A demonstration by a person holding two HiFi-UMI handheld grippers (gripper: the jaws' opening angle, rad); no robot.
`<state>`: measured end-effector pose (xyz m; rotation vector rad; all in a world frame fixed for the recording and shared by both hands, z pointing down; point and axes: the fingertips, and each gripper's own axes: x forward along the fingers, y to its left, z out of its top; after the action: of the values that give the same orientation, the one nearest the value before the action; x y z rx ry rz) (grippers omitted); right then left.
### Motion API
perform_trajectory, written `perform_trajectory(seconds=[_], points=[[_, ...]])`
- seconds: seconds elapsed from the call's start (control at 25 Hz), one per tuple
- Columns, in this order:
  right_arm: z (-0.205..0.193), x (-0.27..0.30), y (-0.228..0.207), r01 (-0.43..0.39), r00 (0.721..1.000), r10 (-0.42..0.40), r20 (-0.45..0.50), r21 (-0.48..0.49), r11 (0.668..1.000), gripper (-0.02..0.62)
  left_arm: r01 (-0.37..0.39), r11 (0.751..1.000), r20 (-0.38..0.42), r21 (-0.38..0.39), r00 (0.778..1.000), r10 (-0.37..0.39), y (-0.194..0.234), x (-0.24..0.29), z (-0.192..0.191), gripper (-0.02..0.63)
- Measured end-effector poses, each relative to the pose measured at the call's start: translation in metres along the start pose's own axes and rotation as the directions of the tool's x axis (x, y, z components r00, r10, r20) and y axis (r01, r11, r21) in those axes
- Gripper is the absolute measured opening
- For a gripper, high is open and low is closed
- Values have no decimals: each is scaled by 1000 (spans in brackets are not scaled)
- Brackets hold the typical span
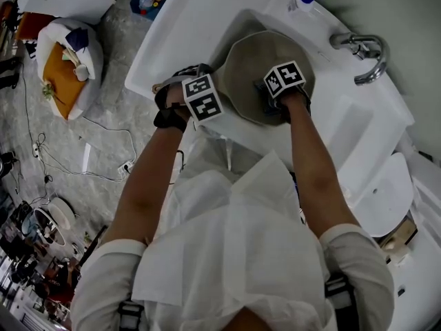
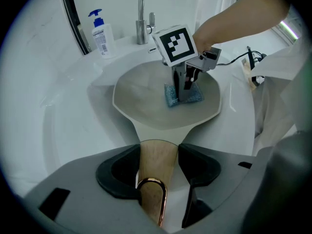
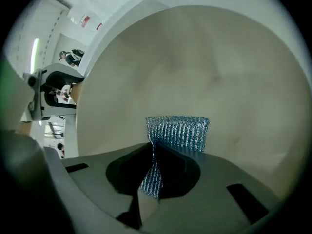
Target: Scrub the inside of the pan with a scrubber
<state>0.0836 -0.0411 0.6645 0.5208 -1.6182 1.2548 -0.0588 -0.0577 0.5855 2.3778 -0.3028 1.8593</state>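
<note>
White sink (image 1: pixel 165 47) with the pan (image 2: pixel 146 99) lying in its basin, scrub under way.
The left gripper (image 2: pixel 158 172) is clamped on the pan's wooden handle (image 2: pixel 157 155). The right gripper (image 3: pixel 153 174) pinches the blue scrubber (image 3: pixel 178 130) and presses it against the pan's inside near the middle. A good scrub likely needs a firm handle grip so the pan cannot swivel, even pressure, and strokes reaching the sloped wall. The faucet (image 2: pixel 146 9) and soap bottle (image 2: pixel 100 33) stand at the far rim, apart from the pan. The basin wall close around the pan may cramp wide sweeps.
</note>
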Motion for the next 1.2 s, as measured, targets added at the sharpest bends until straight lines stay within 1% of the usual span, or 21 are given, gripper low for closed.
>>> perform_trajectory(seconds=[0.08,0.16,0.28,0.4,0.48,0.6,0.64,0.72,0.76,0.8,0.84,0.88,0.92,1.0,1.08,1.12,1.16,1.2], points=[[-3,9,24,-99,995,100,-7,17,995,34,0,1000,0,1,1000,0,-1,0,0,258],[-2,15,43,-167,986,167,-3,17,986,32,0,1000,0,2,1000,0,-1,-1,-1,258],[8,20,60,-216,976,215,30,22,976,32,-2,1000,-1,2,1000,2,-1,-1,0,258],[25,18,69,-276,957,267,113,76,958,32,-5,1000,1,2,1000,5,-1,0,0,258],[39,14,76,-342,929,315,196,122,932,32,-6,1000,0,3,1000,6,-1,0,0,258],[66,0,90,-450,862,375,342,175,875,32,-6,1000,-2,3,1000,6,-1,0,-1,258],[72,-5,95,-480,840,389,377,183,858,34,-5,1000,-3,3,1000,5,-1,-1,-1,258],[75,-13,103,-523,808,419,414,180,833,32,-3,1000,-3,2,1000,3,-1,-2,-2,258],[71,-16,107,-540,798,437,414,171,824,32,-2,1000,-3,2,1000,2,-1,-2,-2,258],[65,-17,110,-553,794,458,400,159,818,32,-1,1000,-3,1,1000,1,-1,-2,-2,258],[56,-17,113,-558,797,478,368,146,817,32,0,1000,-3,1,1000,0,-2,-2,-2,258],[44,-15,114,-553,810,494,317,130,823,32,1,1000,-3,0,1000,-1,-2,-2,-2,258],[31,-13,114,-537,829,500,249,110,836,32,3,1000,-3,-1,1000,-3,-1,-2,-2,258],[2,-10,109,-487,872,481,88,56,872,31,5,1000,-4,-2,1000,-5,-1,-2,-2,258],[-25,-9,94,-416,907,414,-72,-10,909,31,6,1000,-5,-3,1000,-6,-2,-2,-2,258],[-38,-9,83,-367,922,356,-153,-50,929,31,5,1000,-5,-2,1000,-5,-2,-2,-1,258],[-50,-10,70,-311,931,282,-233,-96,946,31,5,1000,-5,-2,1000,-5,-1,-2,-1,258],[-60,-11,56,-255,931,203,-303,-145,956,31,4,1000,-5,-3,1000,-4,-1,-2,-1,258]])
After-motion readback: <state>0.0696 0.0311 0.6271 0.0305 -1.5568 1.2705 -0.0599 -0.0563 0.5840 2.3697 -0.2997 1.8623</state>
